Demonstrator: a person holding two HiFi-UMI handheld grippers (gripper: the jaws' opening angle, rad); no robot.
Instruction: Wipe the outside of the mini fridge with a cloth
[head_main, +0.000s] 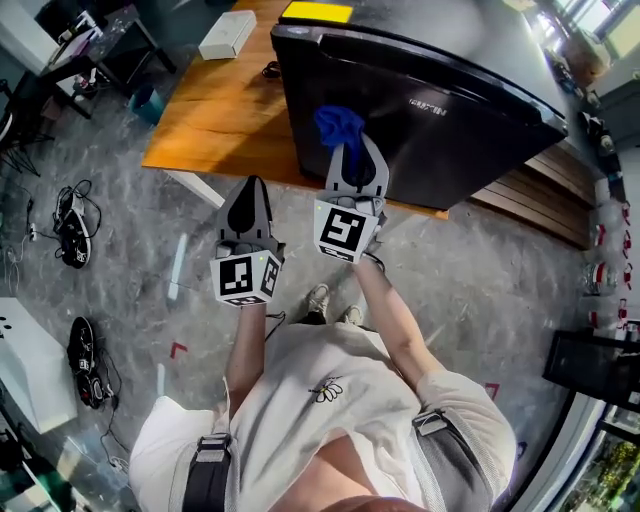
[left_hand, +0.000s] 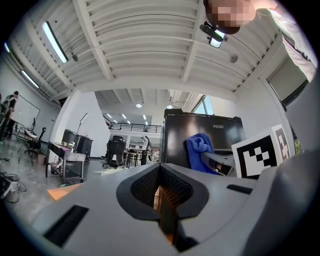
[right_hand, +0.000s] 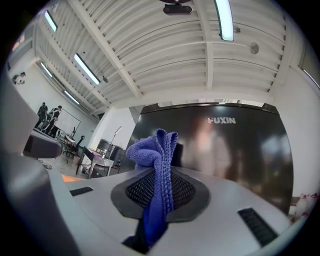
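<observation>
Cloth (head_main: 338, 124) in blue sits pinched in the right gripper (head_main: 355, 158), whose jaws press together on its lower folds while a bunched tuft stands up past the tips. It is raised toward the glossy black door of the mini fridge (head_main: 450, 120), just in front of the upper part of that door. Whether fabric and door already touch I cannot tell. The fridge stands at the near edge of the wooden table (head_main: 220, 110), toward its right end, with its door facing the person.

The left gripper (head_main: 251, 190) hangs lower and to the left, off the table's near edge. Its jaws are pressed together with nothing between them.

The step in hand looks like the approach to the door, or the very start of a stroke. The next move calls for pressing the tuft flat on the door and dragging it across with steady contact, keeping the hard jaw tips off the gloss.

Count: one fridge, one cloth, two grippers, one white box (head_main: 228, 34) near the table's far left corner.
</observation>
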